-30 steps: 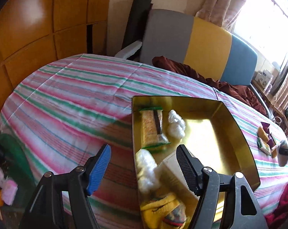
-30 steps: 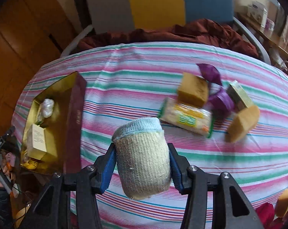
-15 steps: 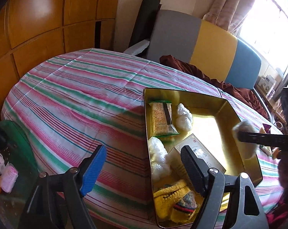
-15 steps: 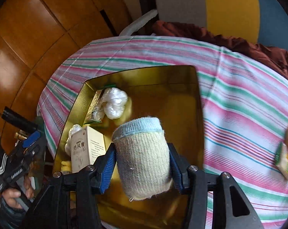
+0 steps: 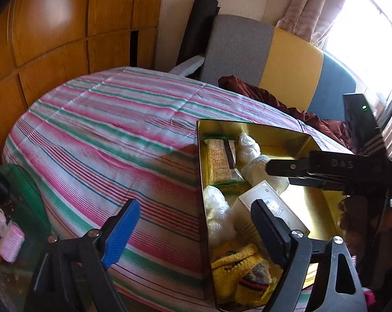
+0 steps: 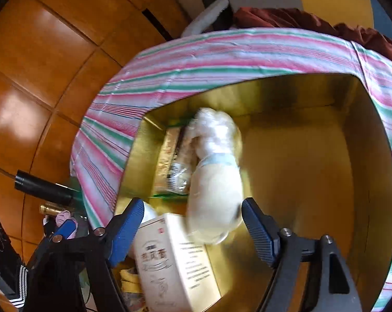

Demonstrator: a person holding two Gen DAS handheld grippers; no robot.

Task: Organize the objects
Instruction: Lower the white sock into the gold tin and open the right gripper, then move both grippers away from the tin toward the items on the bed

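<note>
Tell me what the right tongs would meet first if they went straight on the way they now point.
Most likely the beige sock roll, lying loose in the gold tin just ahead of the opening right tongs, no longer gripped. Depth is unclear; the white box lies close beside.

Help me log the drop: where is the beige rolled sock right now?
In the right wrist view the beige rolled sock lies inside the gold tin, between the opening, untouching pads of the right claw, beside the snack packet and the white box.

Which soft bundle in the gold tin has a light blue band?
The beige knitted roll lying between the opening right claw pads; the plastic-wrapped bundles are plain white.
</note>
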